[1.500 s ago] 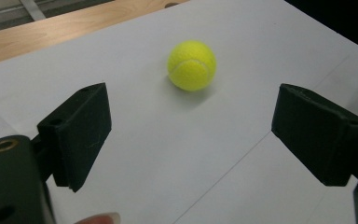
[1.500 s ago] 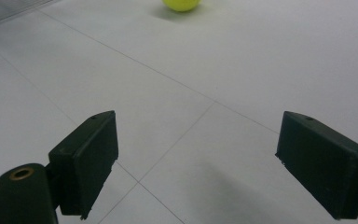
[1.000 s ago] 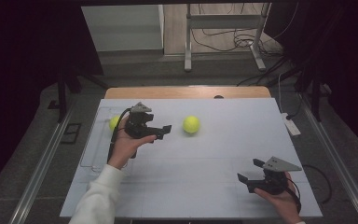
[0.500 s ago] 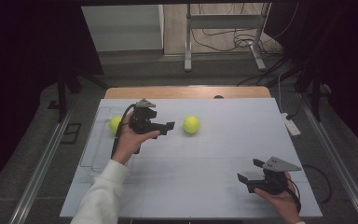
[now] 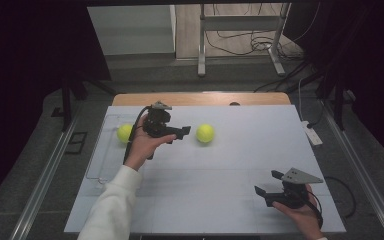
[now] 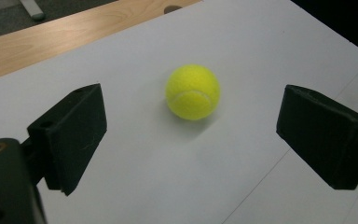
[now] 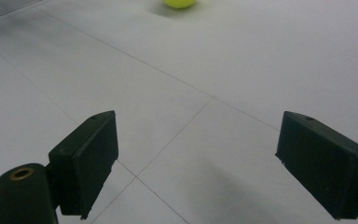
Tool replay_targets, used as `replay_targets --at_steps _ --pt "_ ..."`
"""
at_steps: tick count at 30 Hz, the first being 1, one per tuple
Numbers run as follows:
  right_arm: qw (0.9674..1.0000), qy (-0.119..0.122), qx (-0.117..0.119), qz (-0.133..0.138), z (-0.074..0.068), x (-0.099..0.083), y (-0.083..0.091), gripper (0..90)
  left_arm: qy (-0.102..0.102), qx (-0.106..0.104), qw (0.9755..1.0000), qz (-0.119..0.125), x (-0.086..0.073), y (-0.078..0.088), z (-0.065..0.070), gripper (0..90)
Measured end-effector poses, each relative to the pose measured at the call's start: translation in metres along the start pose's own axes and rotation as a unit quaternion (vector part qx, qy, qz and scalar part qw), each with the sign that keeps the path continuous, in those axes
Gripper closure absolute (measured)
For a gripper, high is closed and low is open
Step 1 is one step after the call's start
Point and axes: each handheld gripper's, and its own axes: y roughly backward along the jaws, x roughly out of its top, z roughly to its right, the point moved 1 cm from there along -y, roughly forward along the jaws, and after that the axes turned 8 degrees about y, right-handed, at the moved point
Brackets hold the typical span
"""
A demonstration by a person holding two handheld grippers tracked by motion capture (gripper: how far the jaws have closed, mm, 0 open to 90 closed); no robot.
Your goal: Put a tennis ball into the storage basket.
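Nearest the person, the right gripper (image 5: pixel 269 188) hangs low over the front right part of the white table (image 5: pixel 240 165), held in a hand (image 5: pixel 300 212) that comes in from the bottom edge. Its jaws stand wide apart with nothing between them; in the right gripper view they frame bare white surface crossed by thin seams, and the lower rim of a yellow ball shows at the top edge.

Farther in, a white sleeve (image 5: pixel 111 210) leads up to the left hand (image 5: pixel 142 145), which carries the left gripper (image 5: pixel 182 133) above the table left of centre, jaws pointing to the right across the table. They have just been opening and now gape wide, gripping nothing. In the left gripper view the two black pads (image 6: pixel 72 135) stand at either side of the picture, and the tennis ball (image 6: pixel 192 92) lies on the table beyond them, in line with the gap but clear of both pads.

From above, that ball (image 5: pixel 205 133) rests just past the left gripper's tips, near the middle of the table's far half. A second ball (image 5: pixel 125 132) sits behind the left hand, within a clear tray (image 5: pixel 100 155) at the table's left side. A strip of wood (image 5: pixel 200 98) edges the far side.
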Motion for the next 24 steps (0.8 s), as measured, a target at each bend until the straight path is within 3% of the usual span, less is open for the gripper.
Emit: replay_targets --at_steps 10,24 --pt "1.0 -0.001 0.001 0.001 0.001 -0.001 0.0 13.0 0.001 0.002 0.9998 -0.021 0.008 -0.02 0.002 8.3" --pt "1.0 -0.002 0.0 0.0 0.002 -0.002 0.0 13.0 -0.017 -0.008 0.9988 -0.045 0.011 -0.05 0.015 8.2"
